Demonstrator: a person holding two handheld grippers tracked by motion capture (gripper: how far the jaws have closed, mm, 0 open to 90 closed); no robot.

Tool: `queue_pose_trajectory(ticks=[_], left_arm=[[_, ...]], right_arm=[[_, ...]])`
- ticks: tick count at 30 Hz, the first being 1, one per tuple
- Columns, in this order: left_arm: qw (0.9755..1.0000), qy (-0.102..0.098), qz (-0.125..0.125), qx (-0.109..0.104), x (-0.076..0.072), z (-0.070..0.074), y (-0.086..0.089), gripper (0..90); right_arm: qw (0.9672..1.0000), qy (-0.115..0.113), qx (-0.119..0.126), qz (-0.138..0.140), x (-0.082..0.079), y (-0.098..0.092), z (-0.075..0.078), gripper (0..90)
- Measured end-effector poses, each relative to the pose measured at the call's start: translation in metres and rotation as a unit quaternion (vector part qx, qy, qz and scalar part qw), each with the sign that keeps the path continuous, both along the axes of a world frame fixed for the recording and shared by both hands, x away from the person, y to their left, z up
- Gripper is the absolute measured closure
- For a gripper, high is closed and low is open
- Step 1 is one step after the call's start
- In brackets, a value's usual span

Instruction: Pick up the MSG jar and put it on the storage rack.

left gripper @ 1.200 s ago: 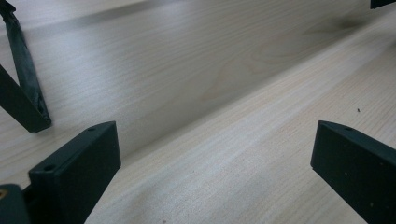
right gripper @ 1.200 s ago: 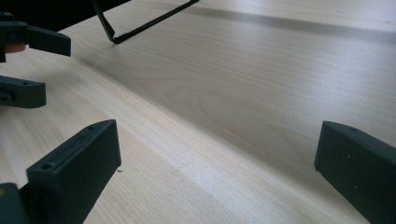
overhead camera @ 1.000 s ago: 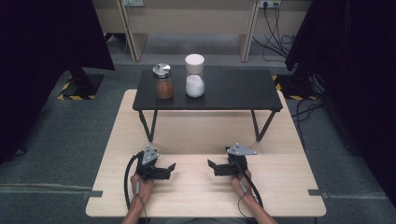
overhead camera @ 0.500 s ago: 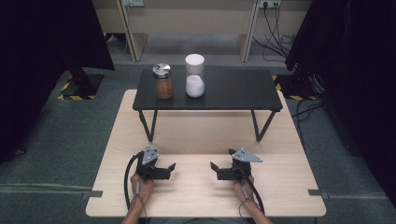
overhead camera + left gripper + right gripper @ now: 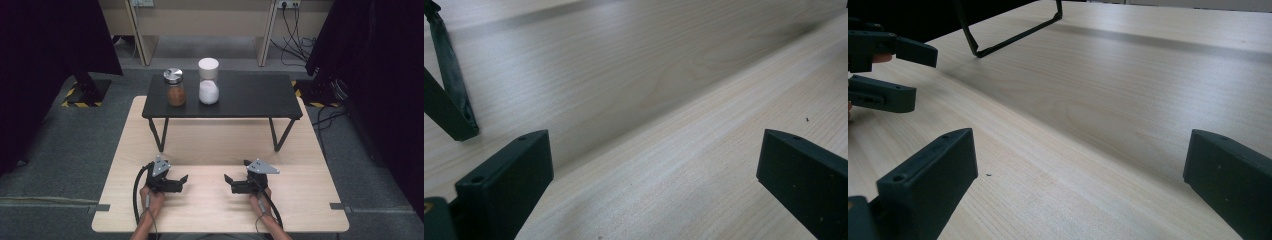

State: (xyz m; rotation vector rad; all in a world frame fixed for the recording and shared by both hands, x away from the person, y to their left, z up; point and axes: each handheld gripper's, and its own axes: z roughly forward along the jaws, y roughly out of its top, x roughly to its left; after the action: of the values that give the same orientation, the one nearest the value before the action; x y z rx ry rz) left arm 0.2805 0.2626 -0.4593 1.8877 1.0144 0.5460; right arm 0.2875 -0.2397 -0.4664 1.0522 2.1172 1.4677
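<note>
The left tongs (image 5: 184,179), black two-jaw tongs with a grey three-cornered plate on top, rest low over the pale wooden tabletop (image 5: 210,210) near its front edge, left of the middle, with the jaws spread wide and nothing between them; the left gripper view shows bare wood grain in the gap. The right tongs (image 5: 228,181), of the same make, sit near the front edge right of the middle, jaws also spread and empty. The two pairs point at each other across a stretch of bare wood, apart and not touching, and the right gripper view shows the left tongs (image 5: 908,75) open at its upper left. A hand (image 5: 152,200) holds the left tongs from behind, another hand (image 5: 261,200) holds the right, and both forearms cross the front edge. Farther back stands a low black rectangular bench with thin metal legs (image 5: 250,95), spanning the tabletop toward its far edge. On the bench's left half stand a glass jar of brown contents with a silver lid (image 5: 174,87) and, just beside it to the right, a clear jar of white powder with a white lid (image 5: 208,81), both upright and well apart from either tongs.
</note>
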Motion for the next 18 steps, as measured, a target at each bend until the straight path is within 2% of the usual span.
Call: queue_pose_trajectory(ticks=[18], left_arm=[[1.0, 0.0, -0.001, 0.001, 0.0002, 0.0001, -0.0004, 0.9]], right_arm=[[1.0, 0.0, -0.001, 0.002, 0.0006, 0.0, 0.0, 1.0]])
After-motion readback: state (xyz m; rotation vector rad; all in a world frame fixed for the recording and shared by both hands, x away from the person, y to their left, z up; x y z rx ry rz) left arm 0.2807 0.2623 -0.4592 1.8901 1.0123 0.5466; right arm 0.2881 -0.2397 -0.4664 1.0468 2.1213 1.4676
